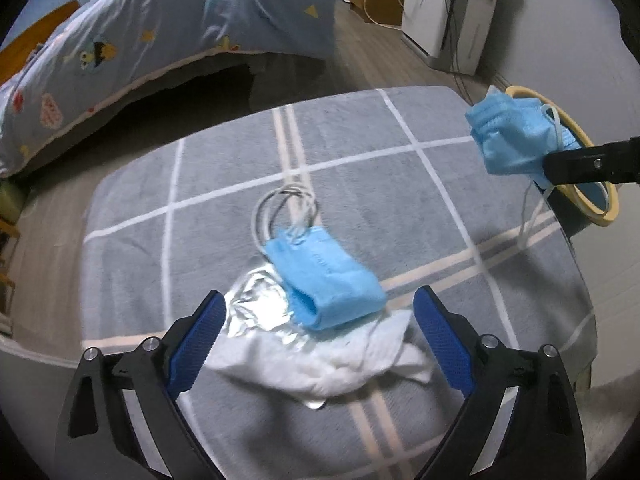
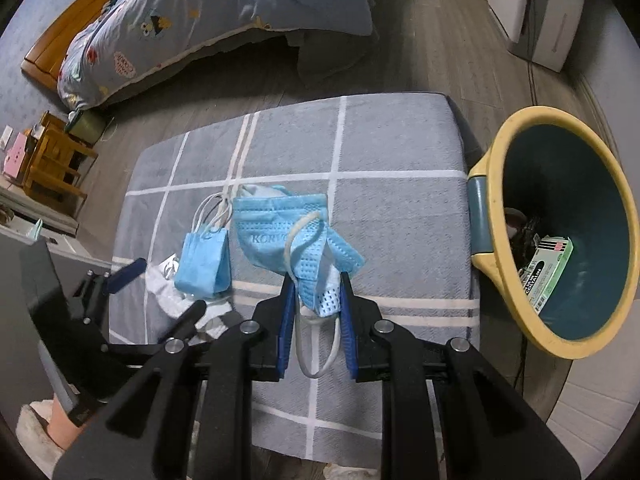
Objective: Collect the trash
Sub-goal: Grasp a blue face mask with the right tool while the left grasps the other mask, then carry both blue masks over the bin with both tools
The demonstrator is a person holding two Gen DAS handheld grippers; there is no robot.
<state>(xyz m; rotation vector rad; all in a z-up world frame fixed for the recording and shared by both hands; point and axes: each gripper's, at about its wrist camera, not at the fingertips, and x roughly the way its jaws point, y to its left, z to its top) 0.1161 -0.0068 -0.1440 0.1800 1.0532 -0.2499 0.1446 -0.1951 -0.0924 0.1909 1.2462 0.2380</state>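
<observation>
My right gripper is shut on a crumpled blue face mask, held above the grey checked cushion; the mask also shows in the left wrist view, near the bin rim. My left gripper is open, its blue pads either side of a folded blue mask that lies on a silver foil wrapper and white tissue. In the right wrist view the folded mask lies left of my held mask. A yellow-rimmed teal bin stands right of the cushion.
The bin holds a green-white box and other dark trash. A bed with a patterned blue quilt lies beyond the cushion. A white appliance with cables stands at the back right. A small wooden stand is at the left.
</observation>
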